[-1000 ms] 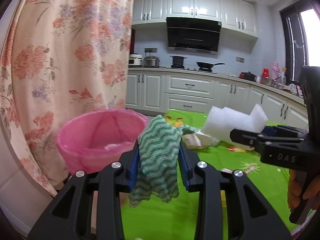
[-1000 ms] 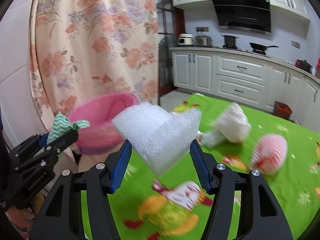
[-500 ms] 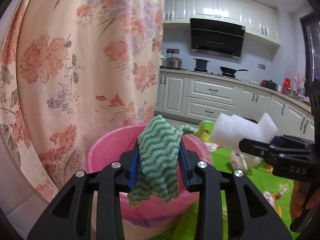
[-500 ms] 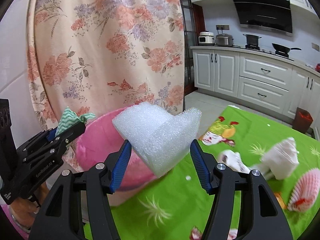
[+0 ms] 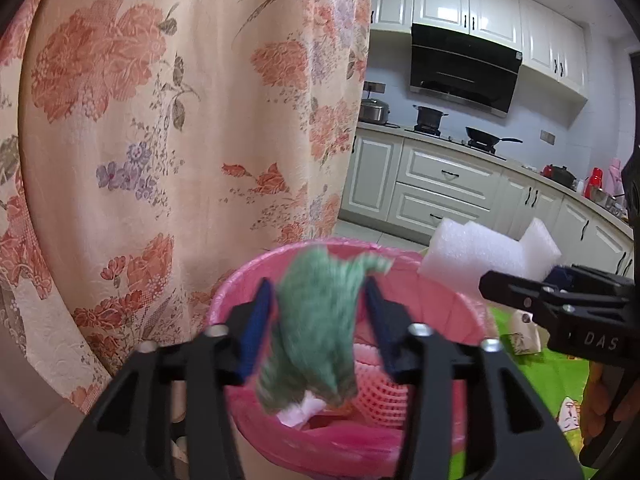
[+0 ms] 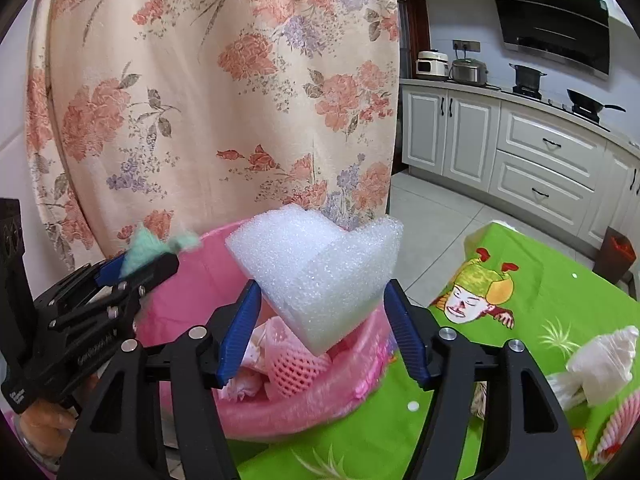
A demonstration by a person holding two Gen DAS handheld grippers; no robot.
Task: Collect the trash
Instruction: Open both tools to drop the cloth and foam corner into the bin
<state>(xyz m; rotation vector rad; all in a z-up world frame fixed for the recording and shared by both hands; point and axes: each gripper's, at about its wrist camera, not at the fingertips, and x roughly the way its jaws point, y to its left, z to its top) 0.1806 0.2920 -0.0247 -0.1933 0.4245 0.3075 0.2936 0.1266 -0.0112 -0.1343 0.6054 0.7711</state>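
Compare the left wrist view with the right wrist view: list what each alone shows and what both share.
Only the left wrist view: a red jug on the far counter.
Only the right wrist view: a white rice cooker and a dark floor bin.
Both: the pink bin, the curtain, the hood and the wok. Both also show the left tongs around the green cloth and the right tongs around the foam, over the pink bin, jaws just opening.
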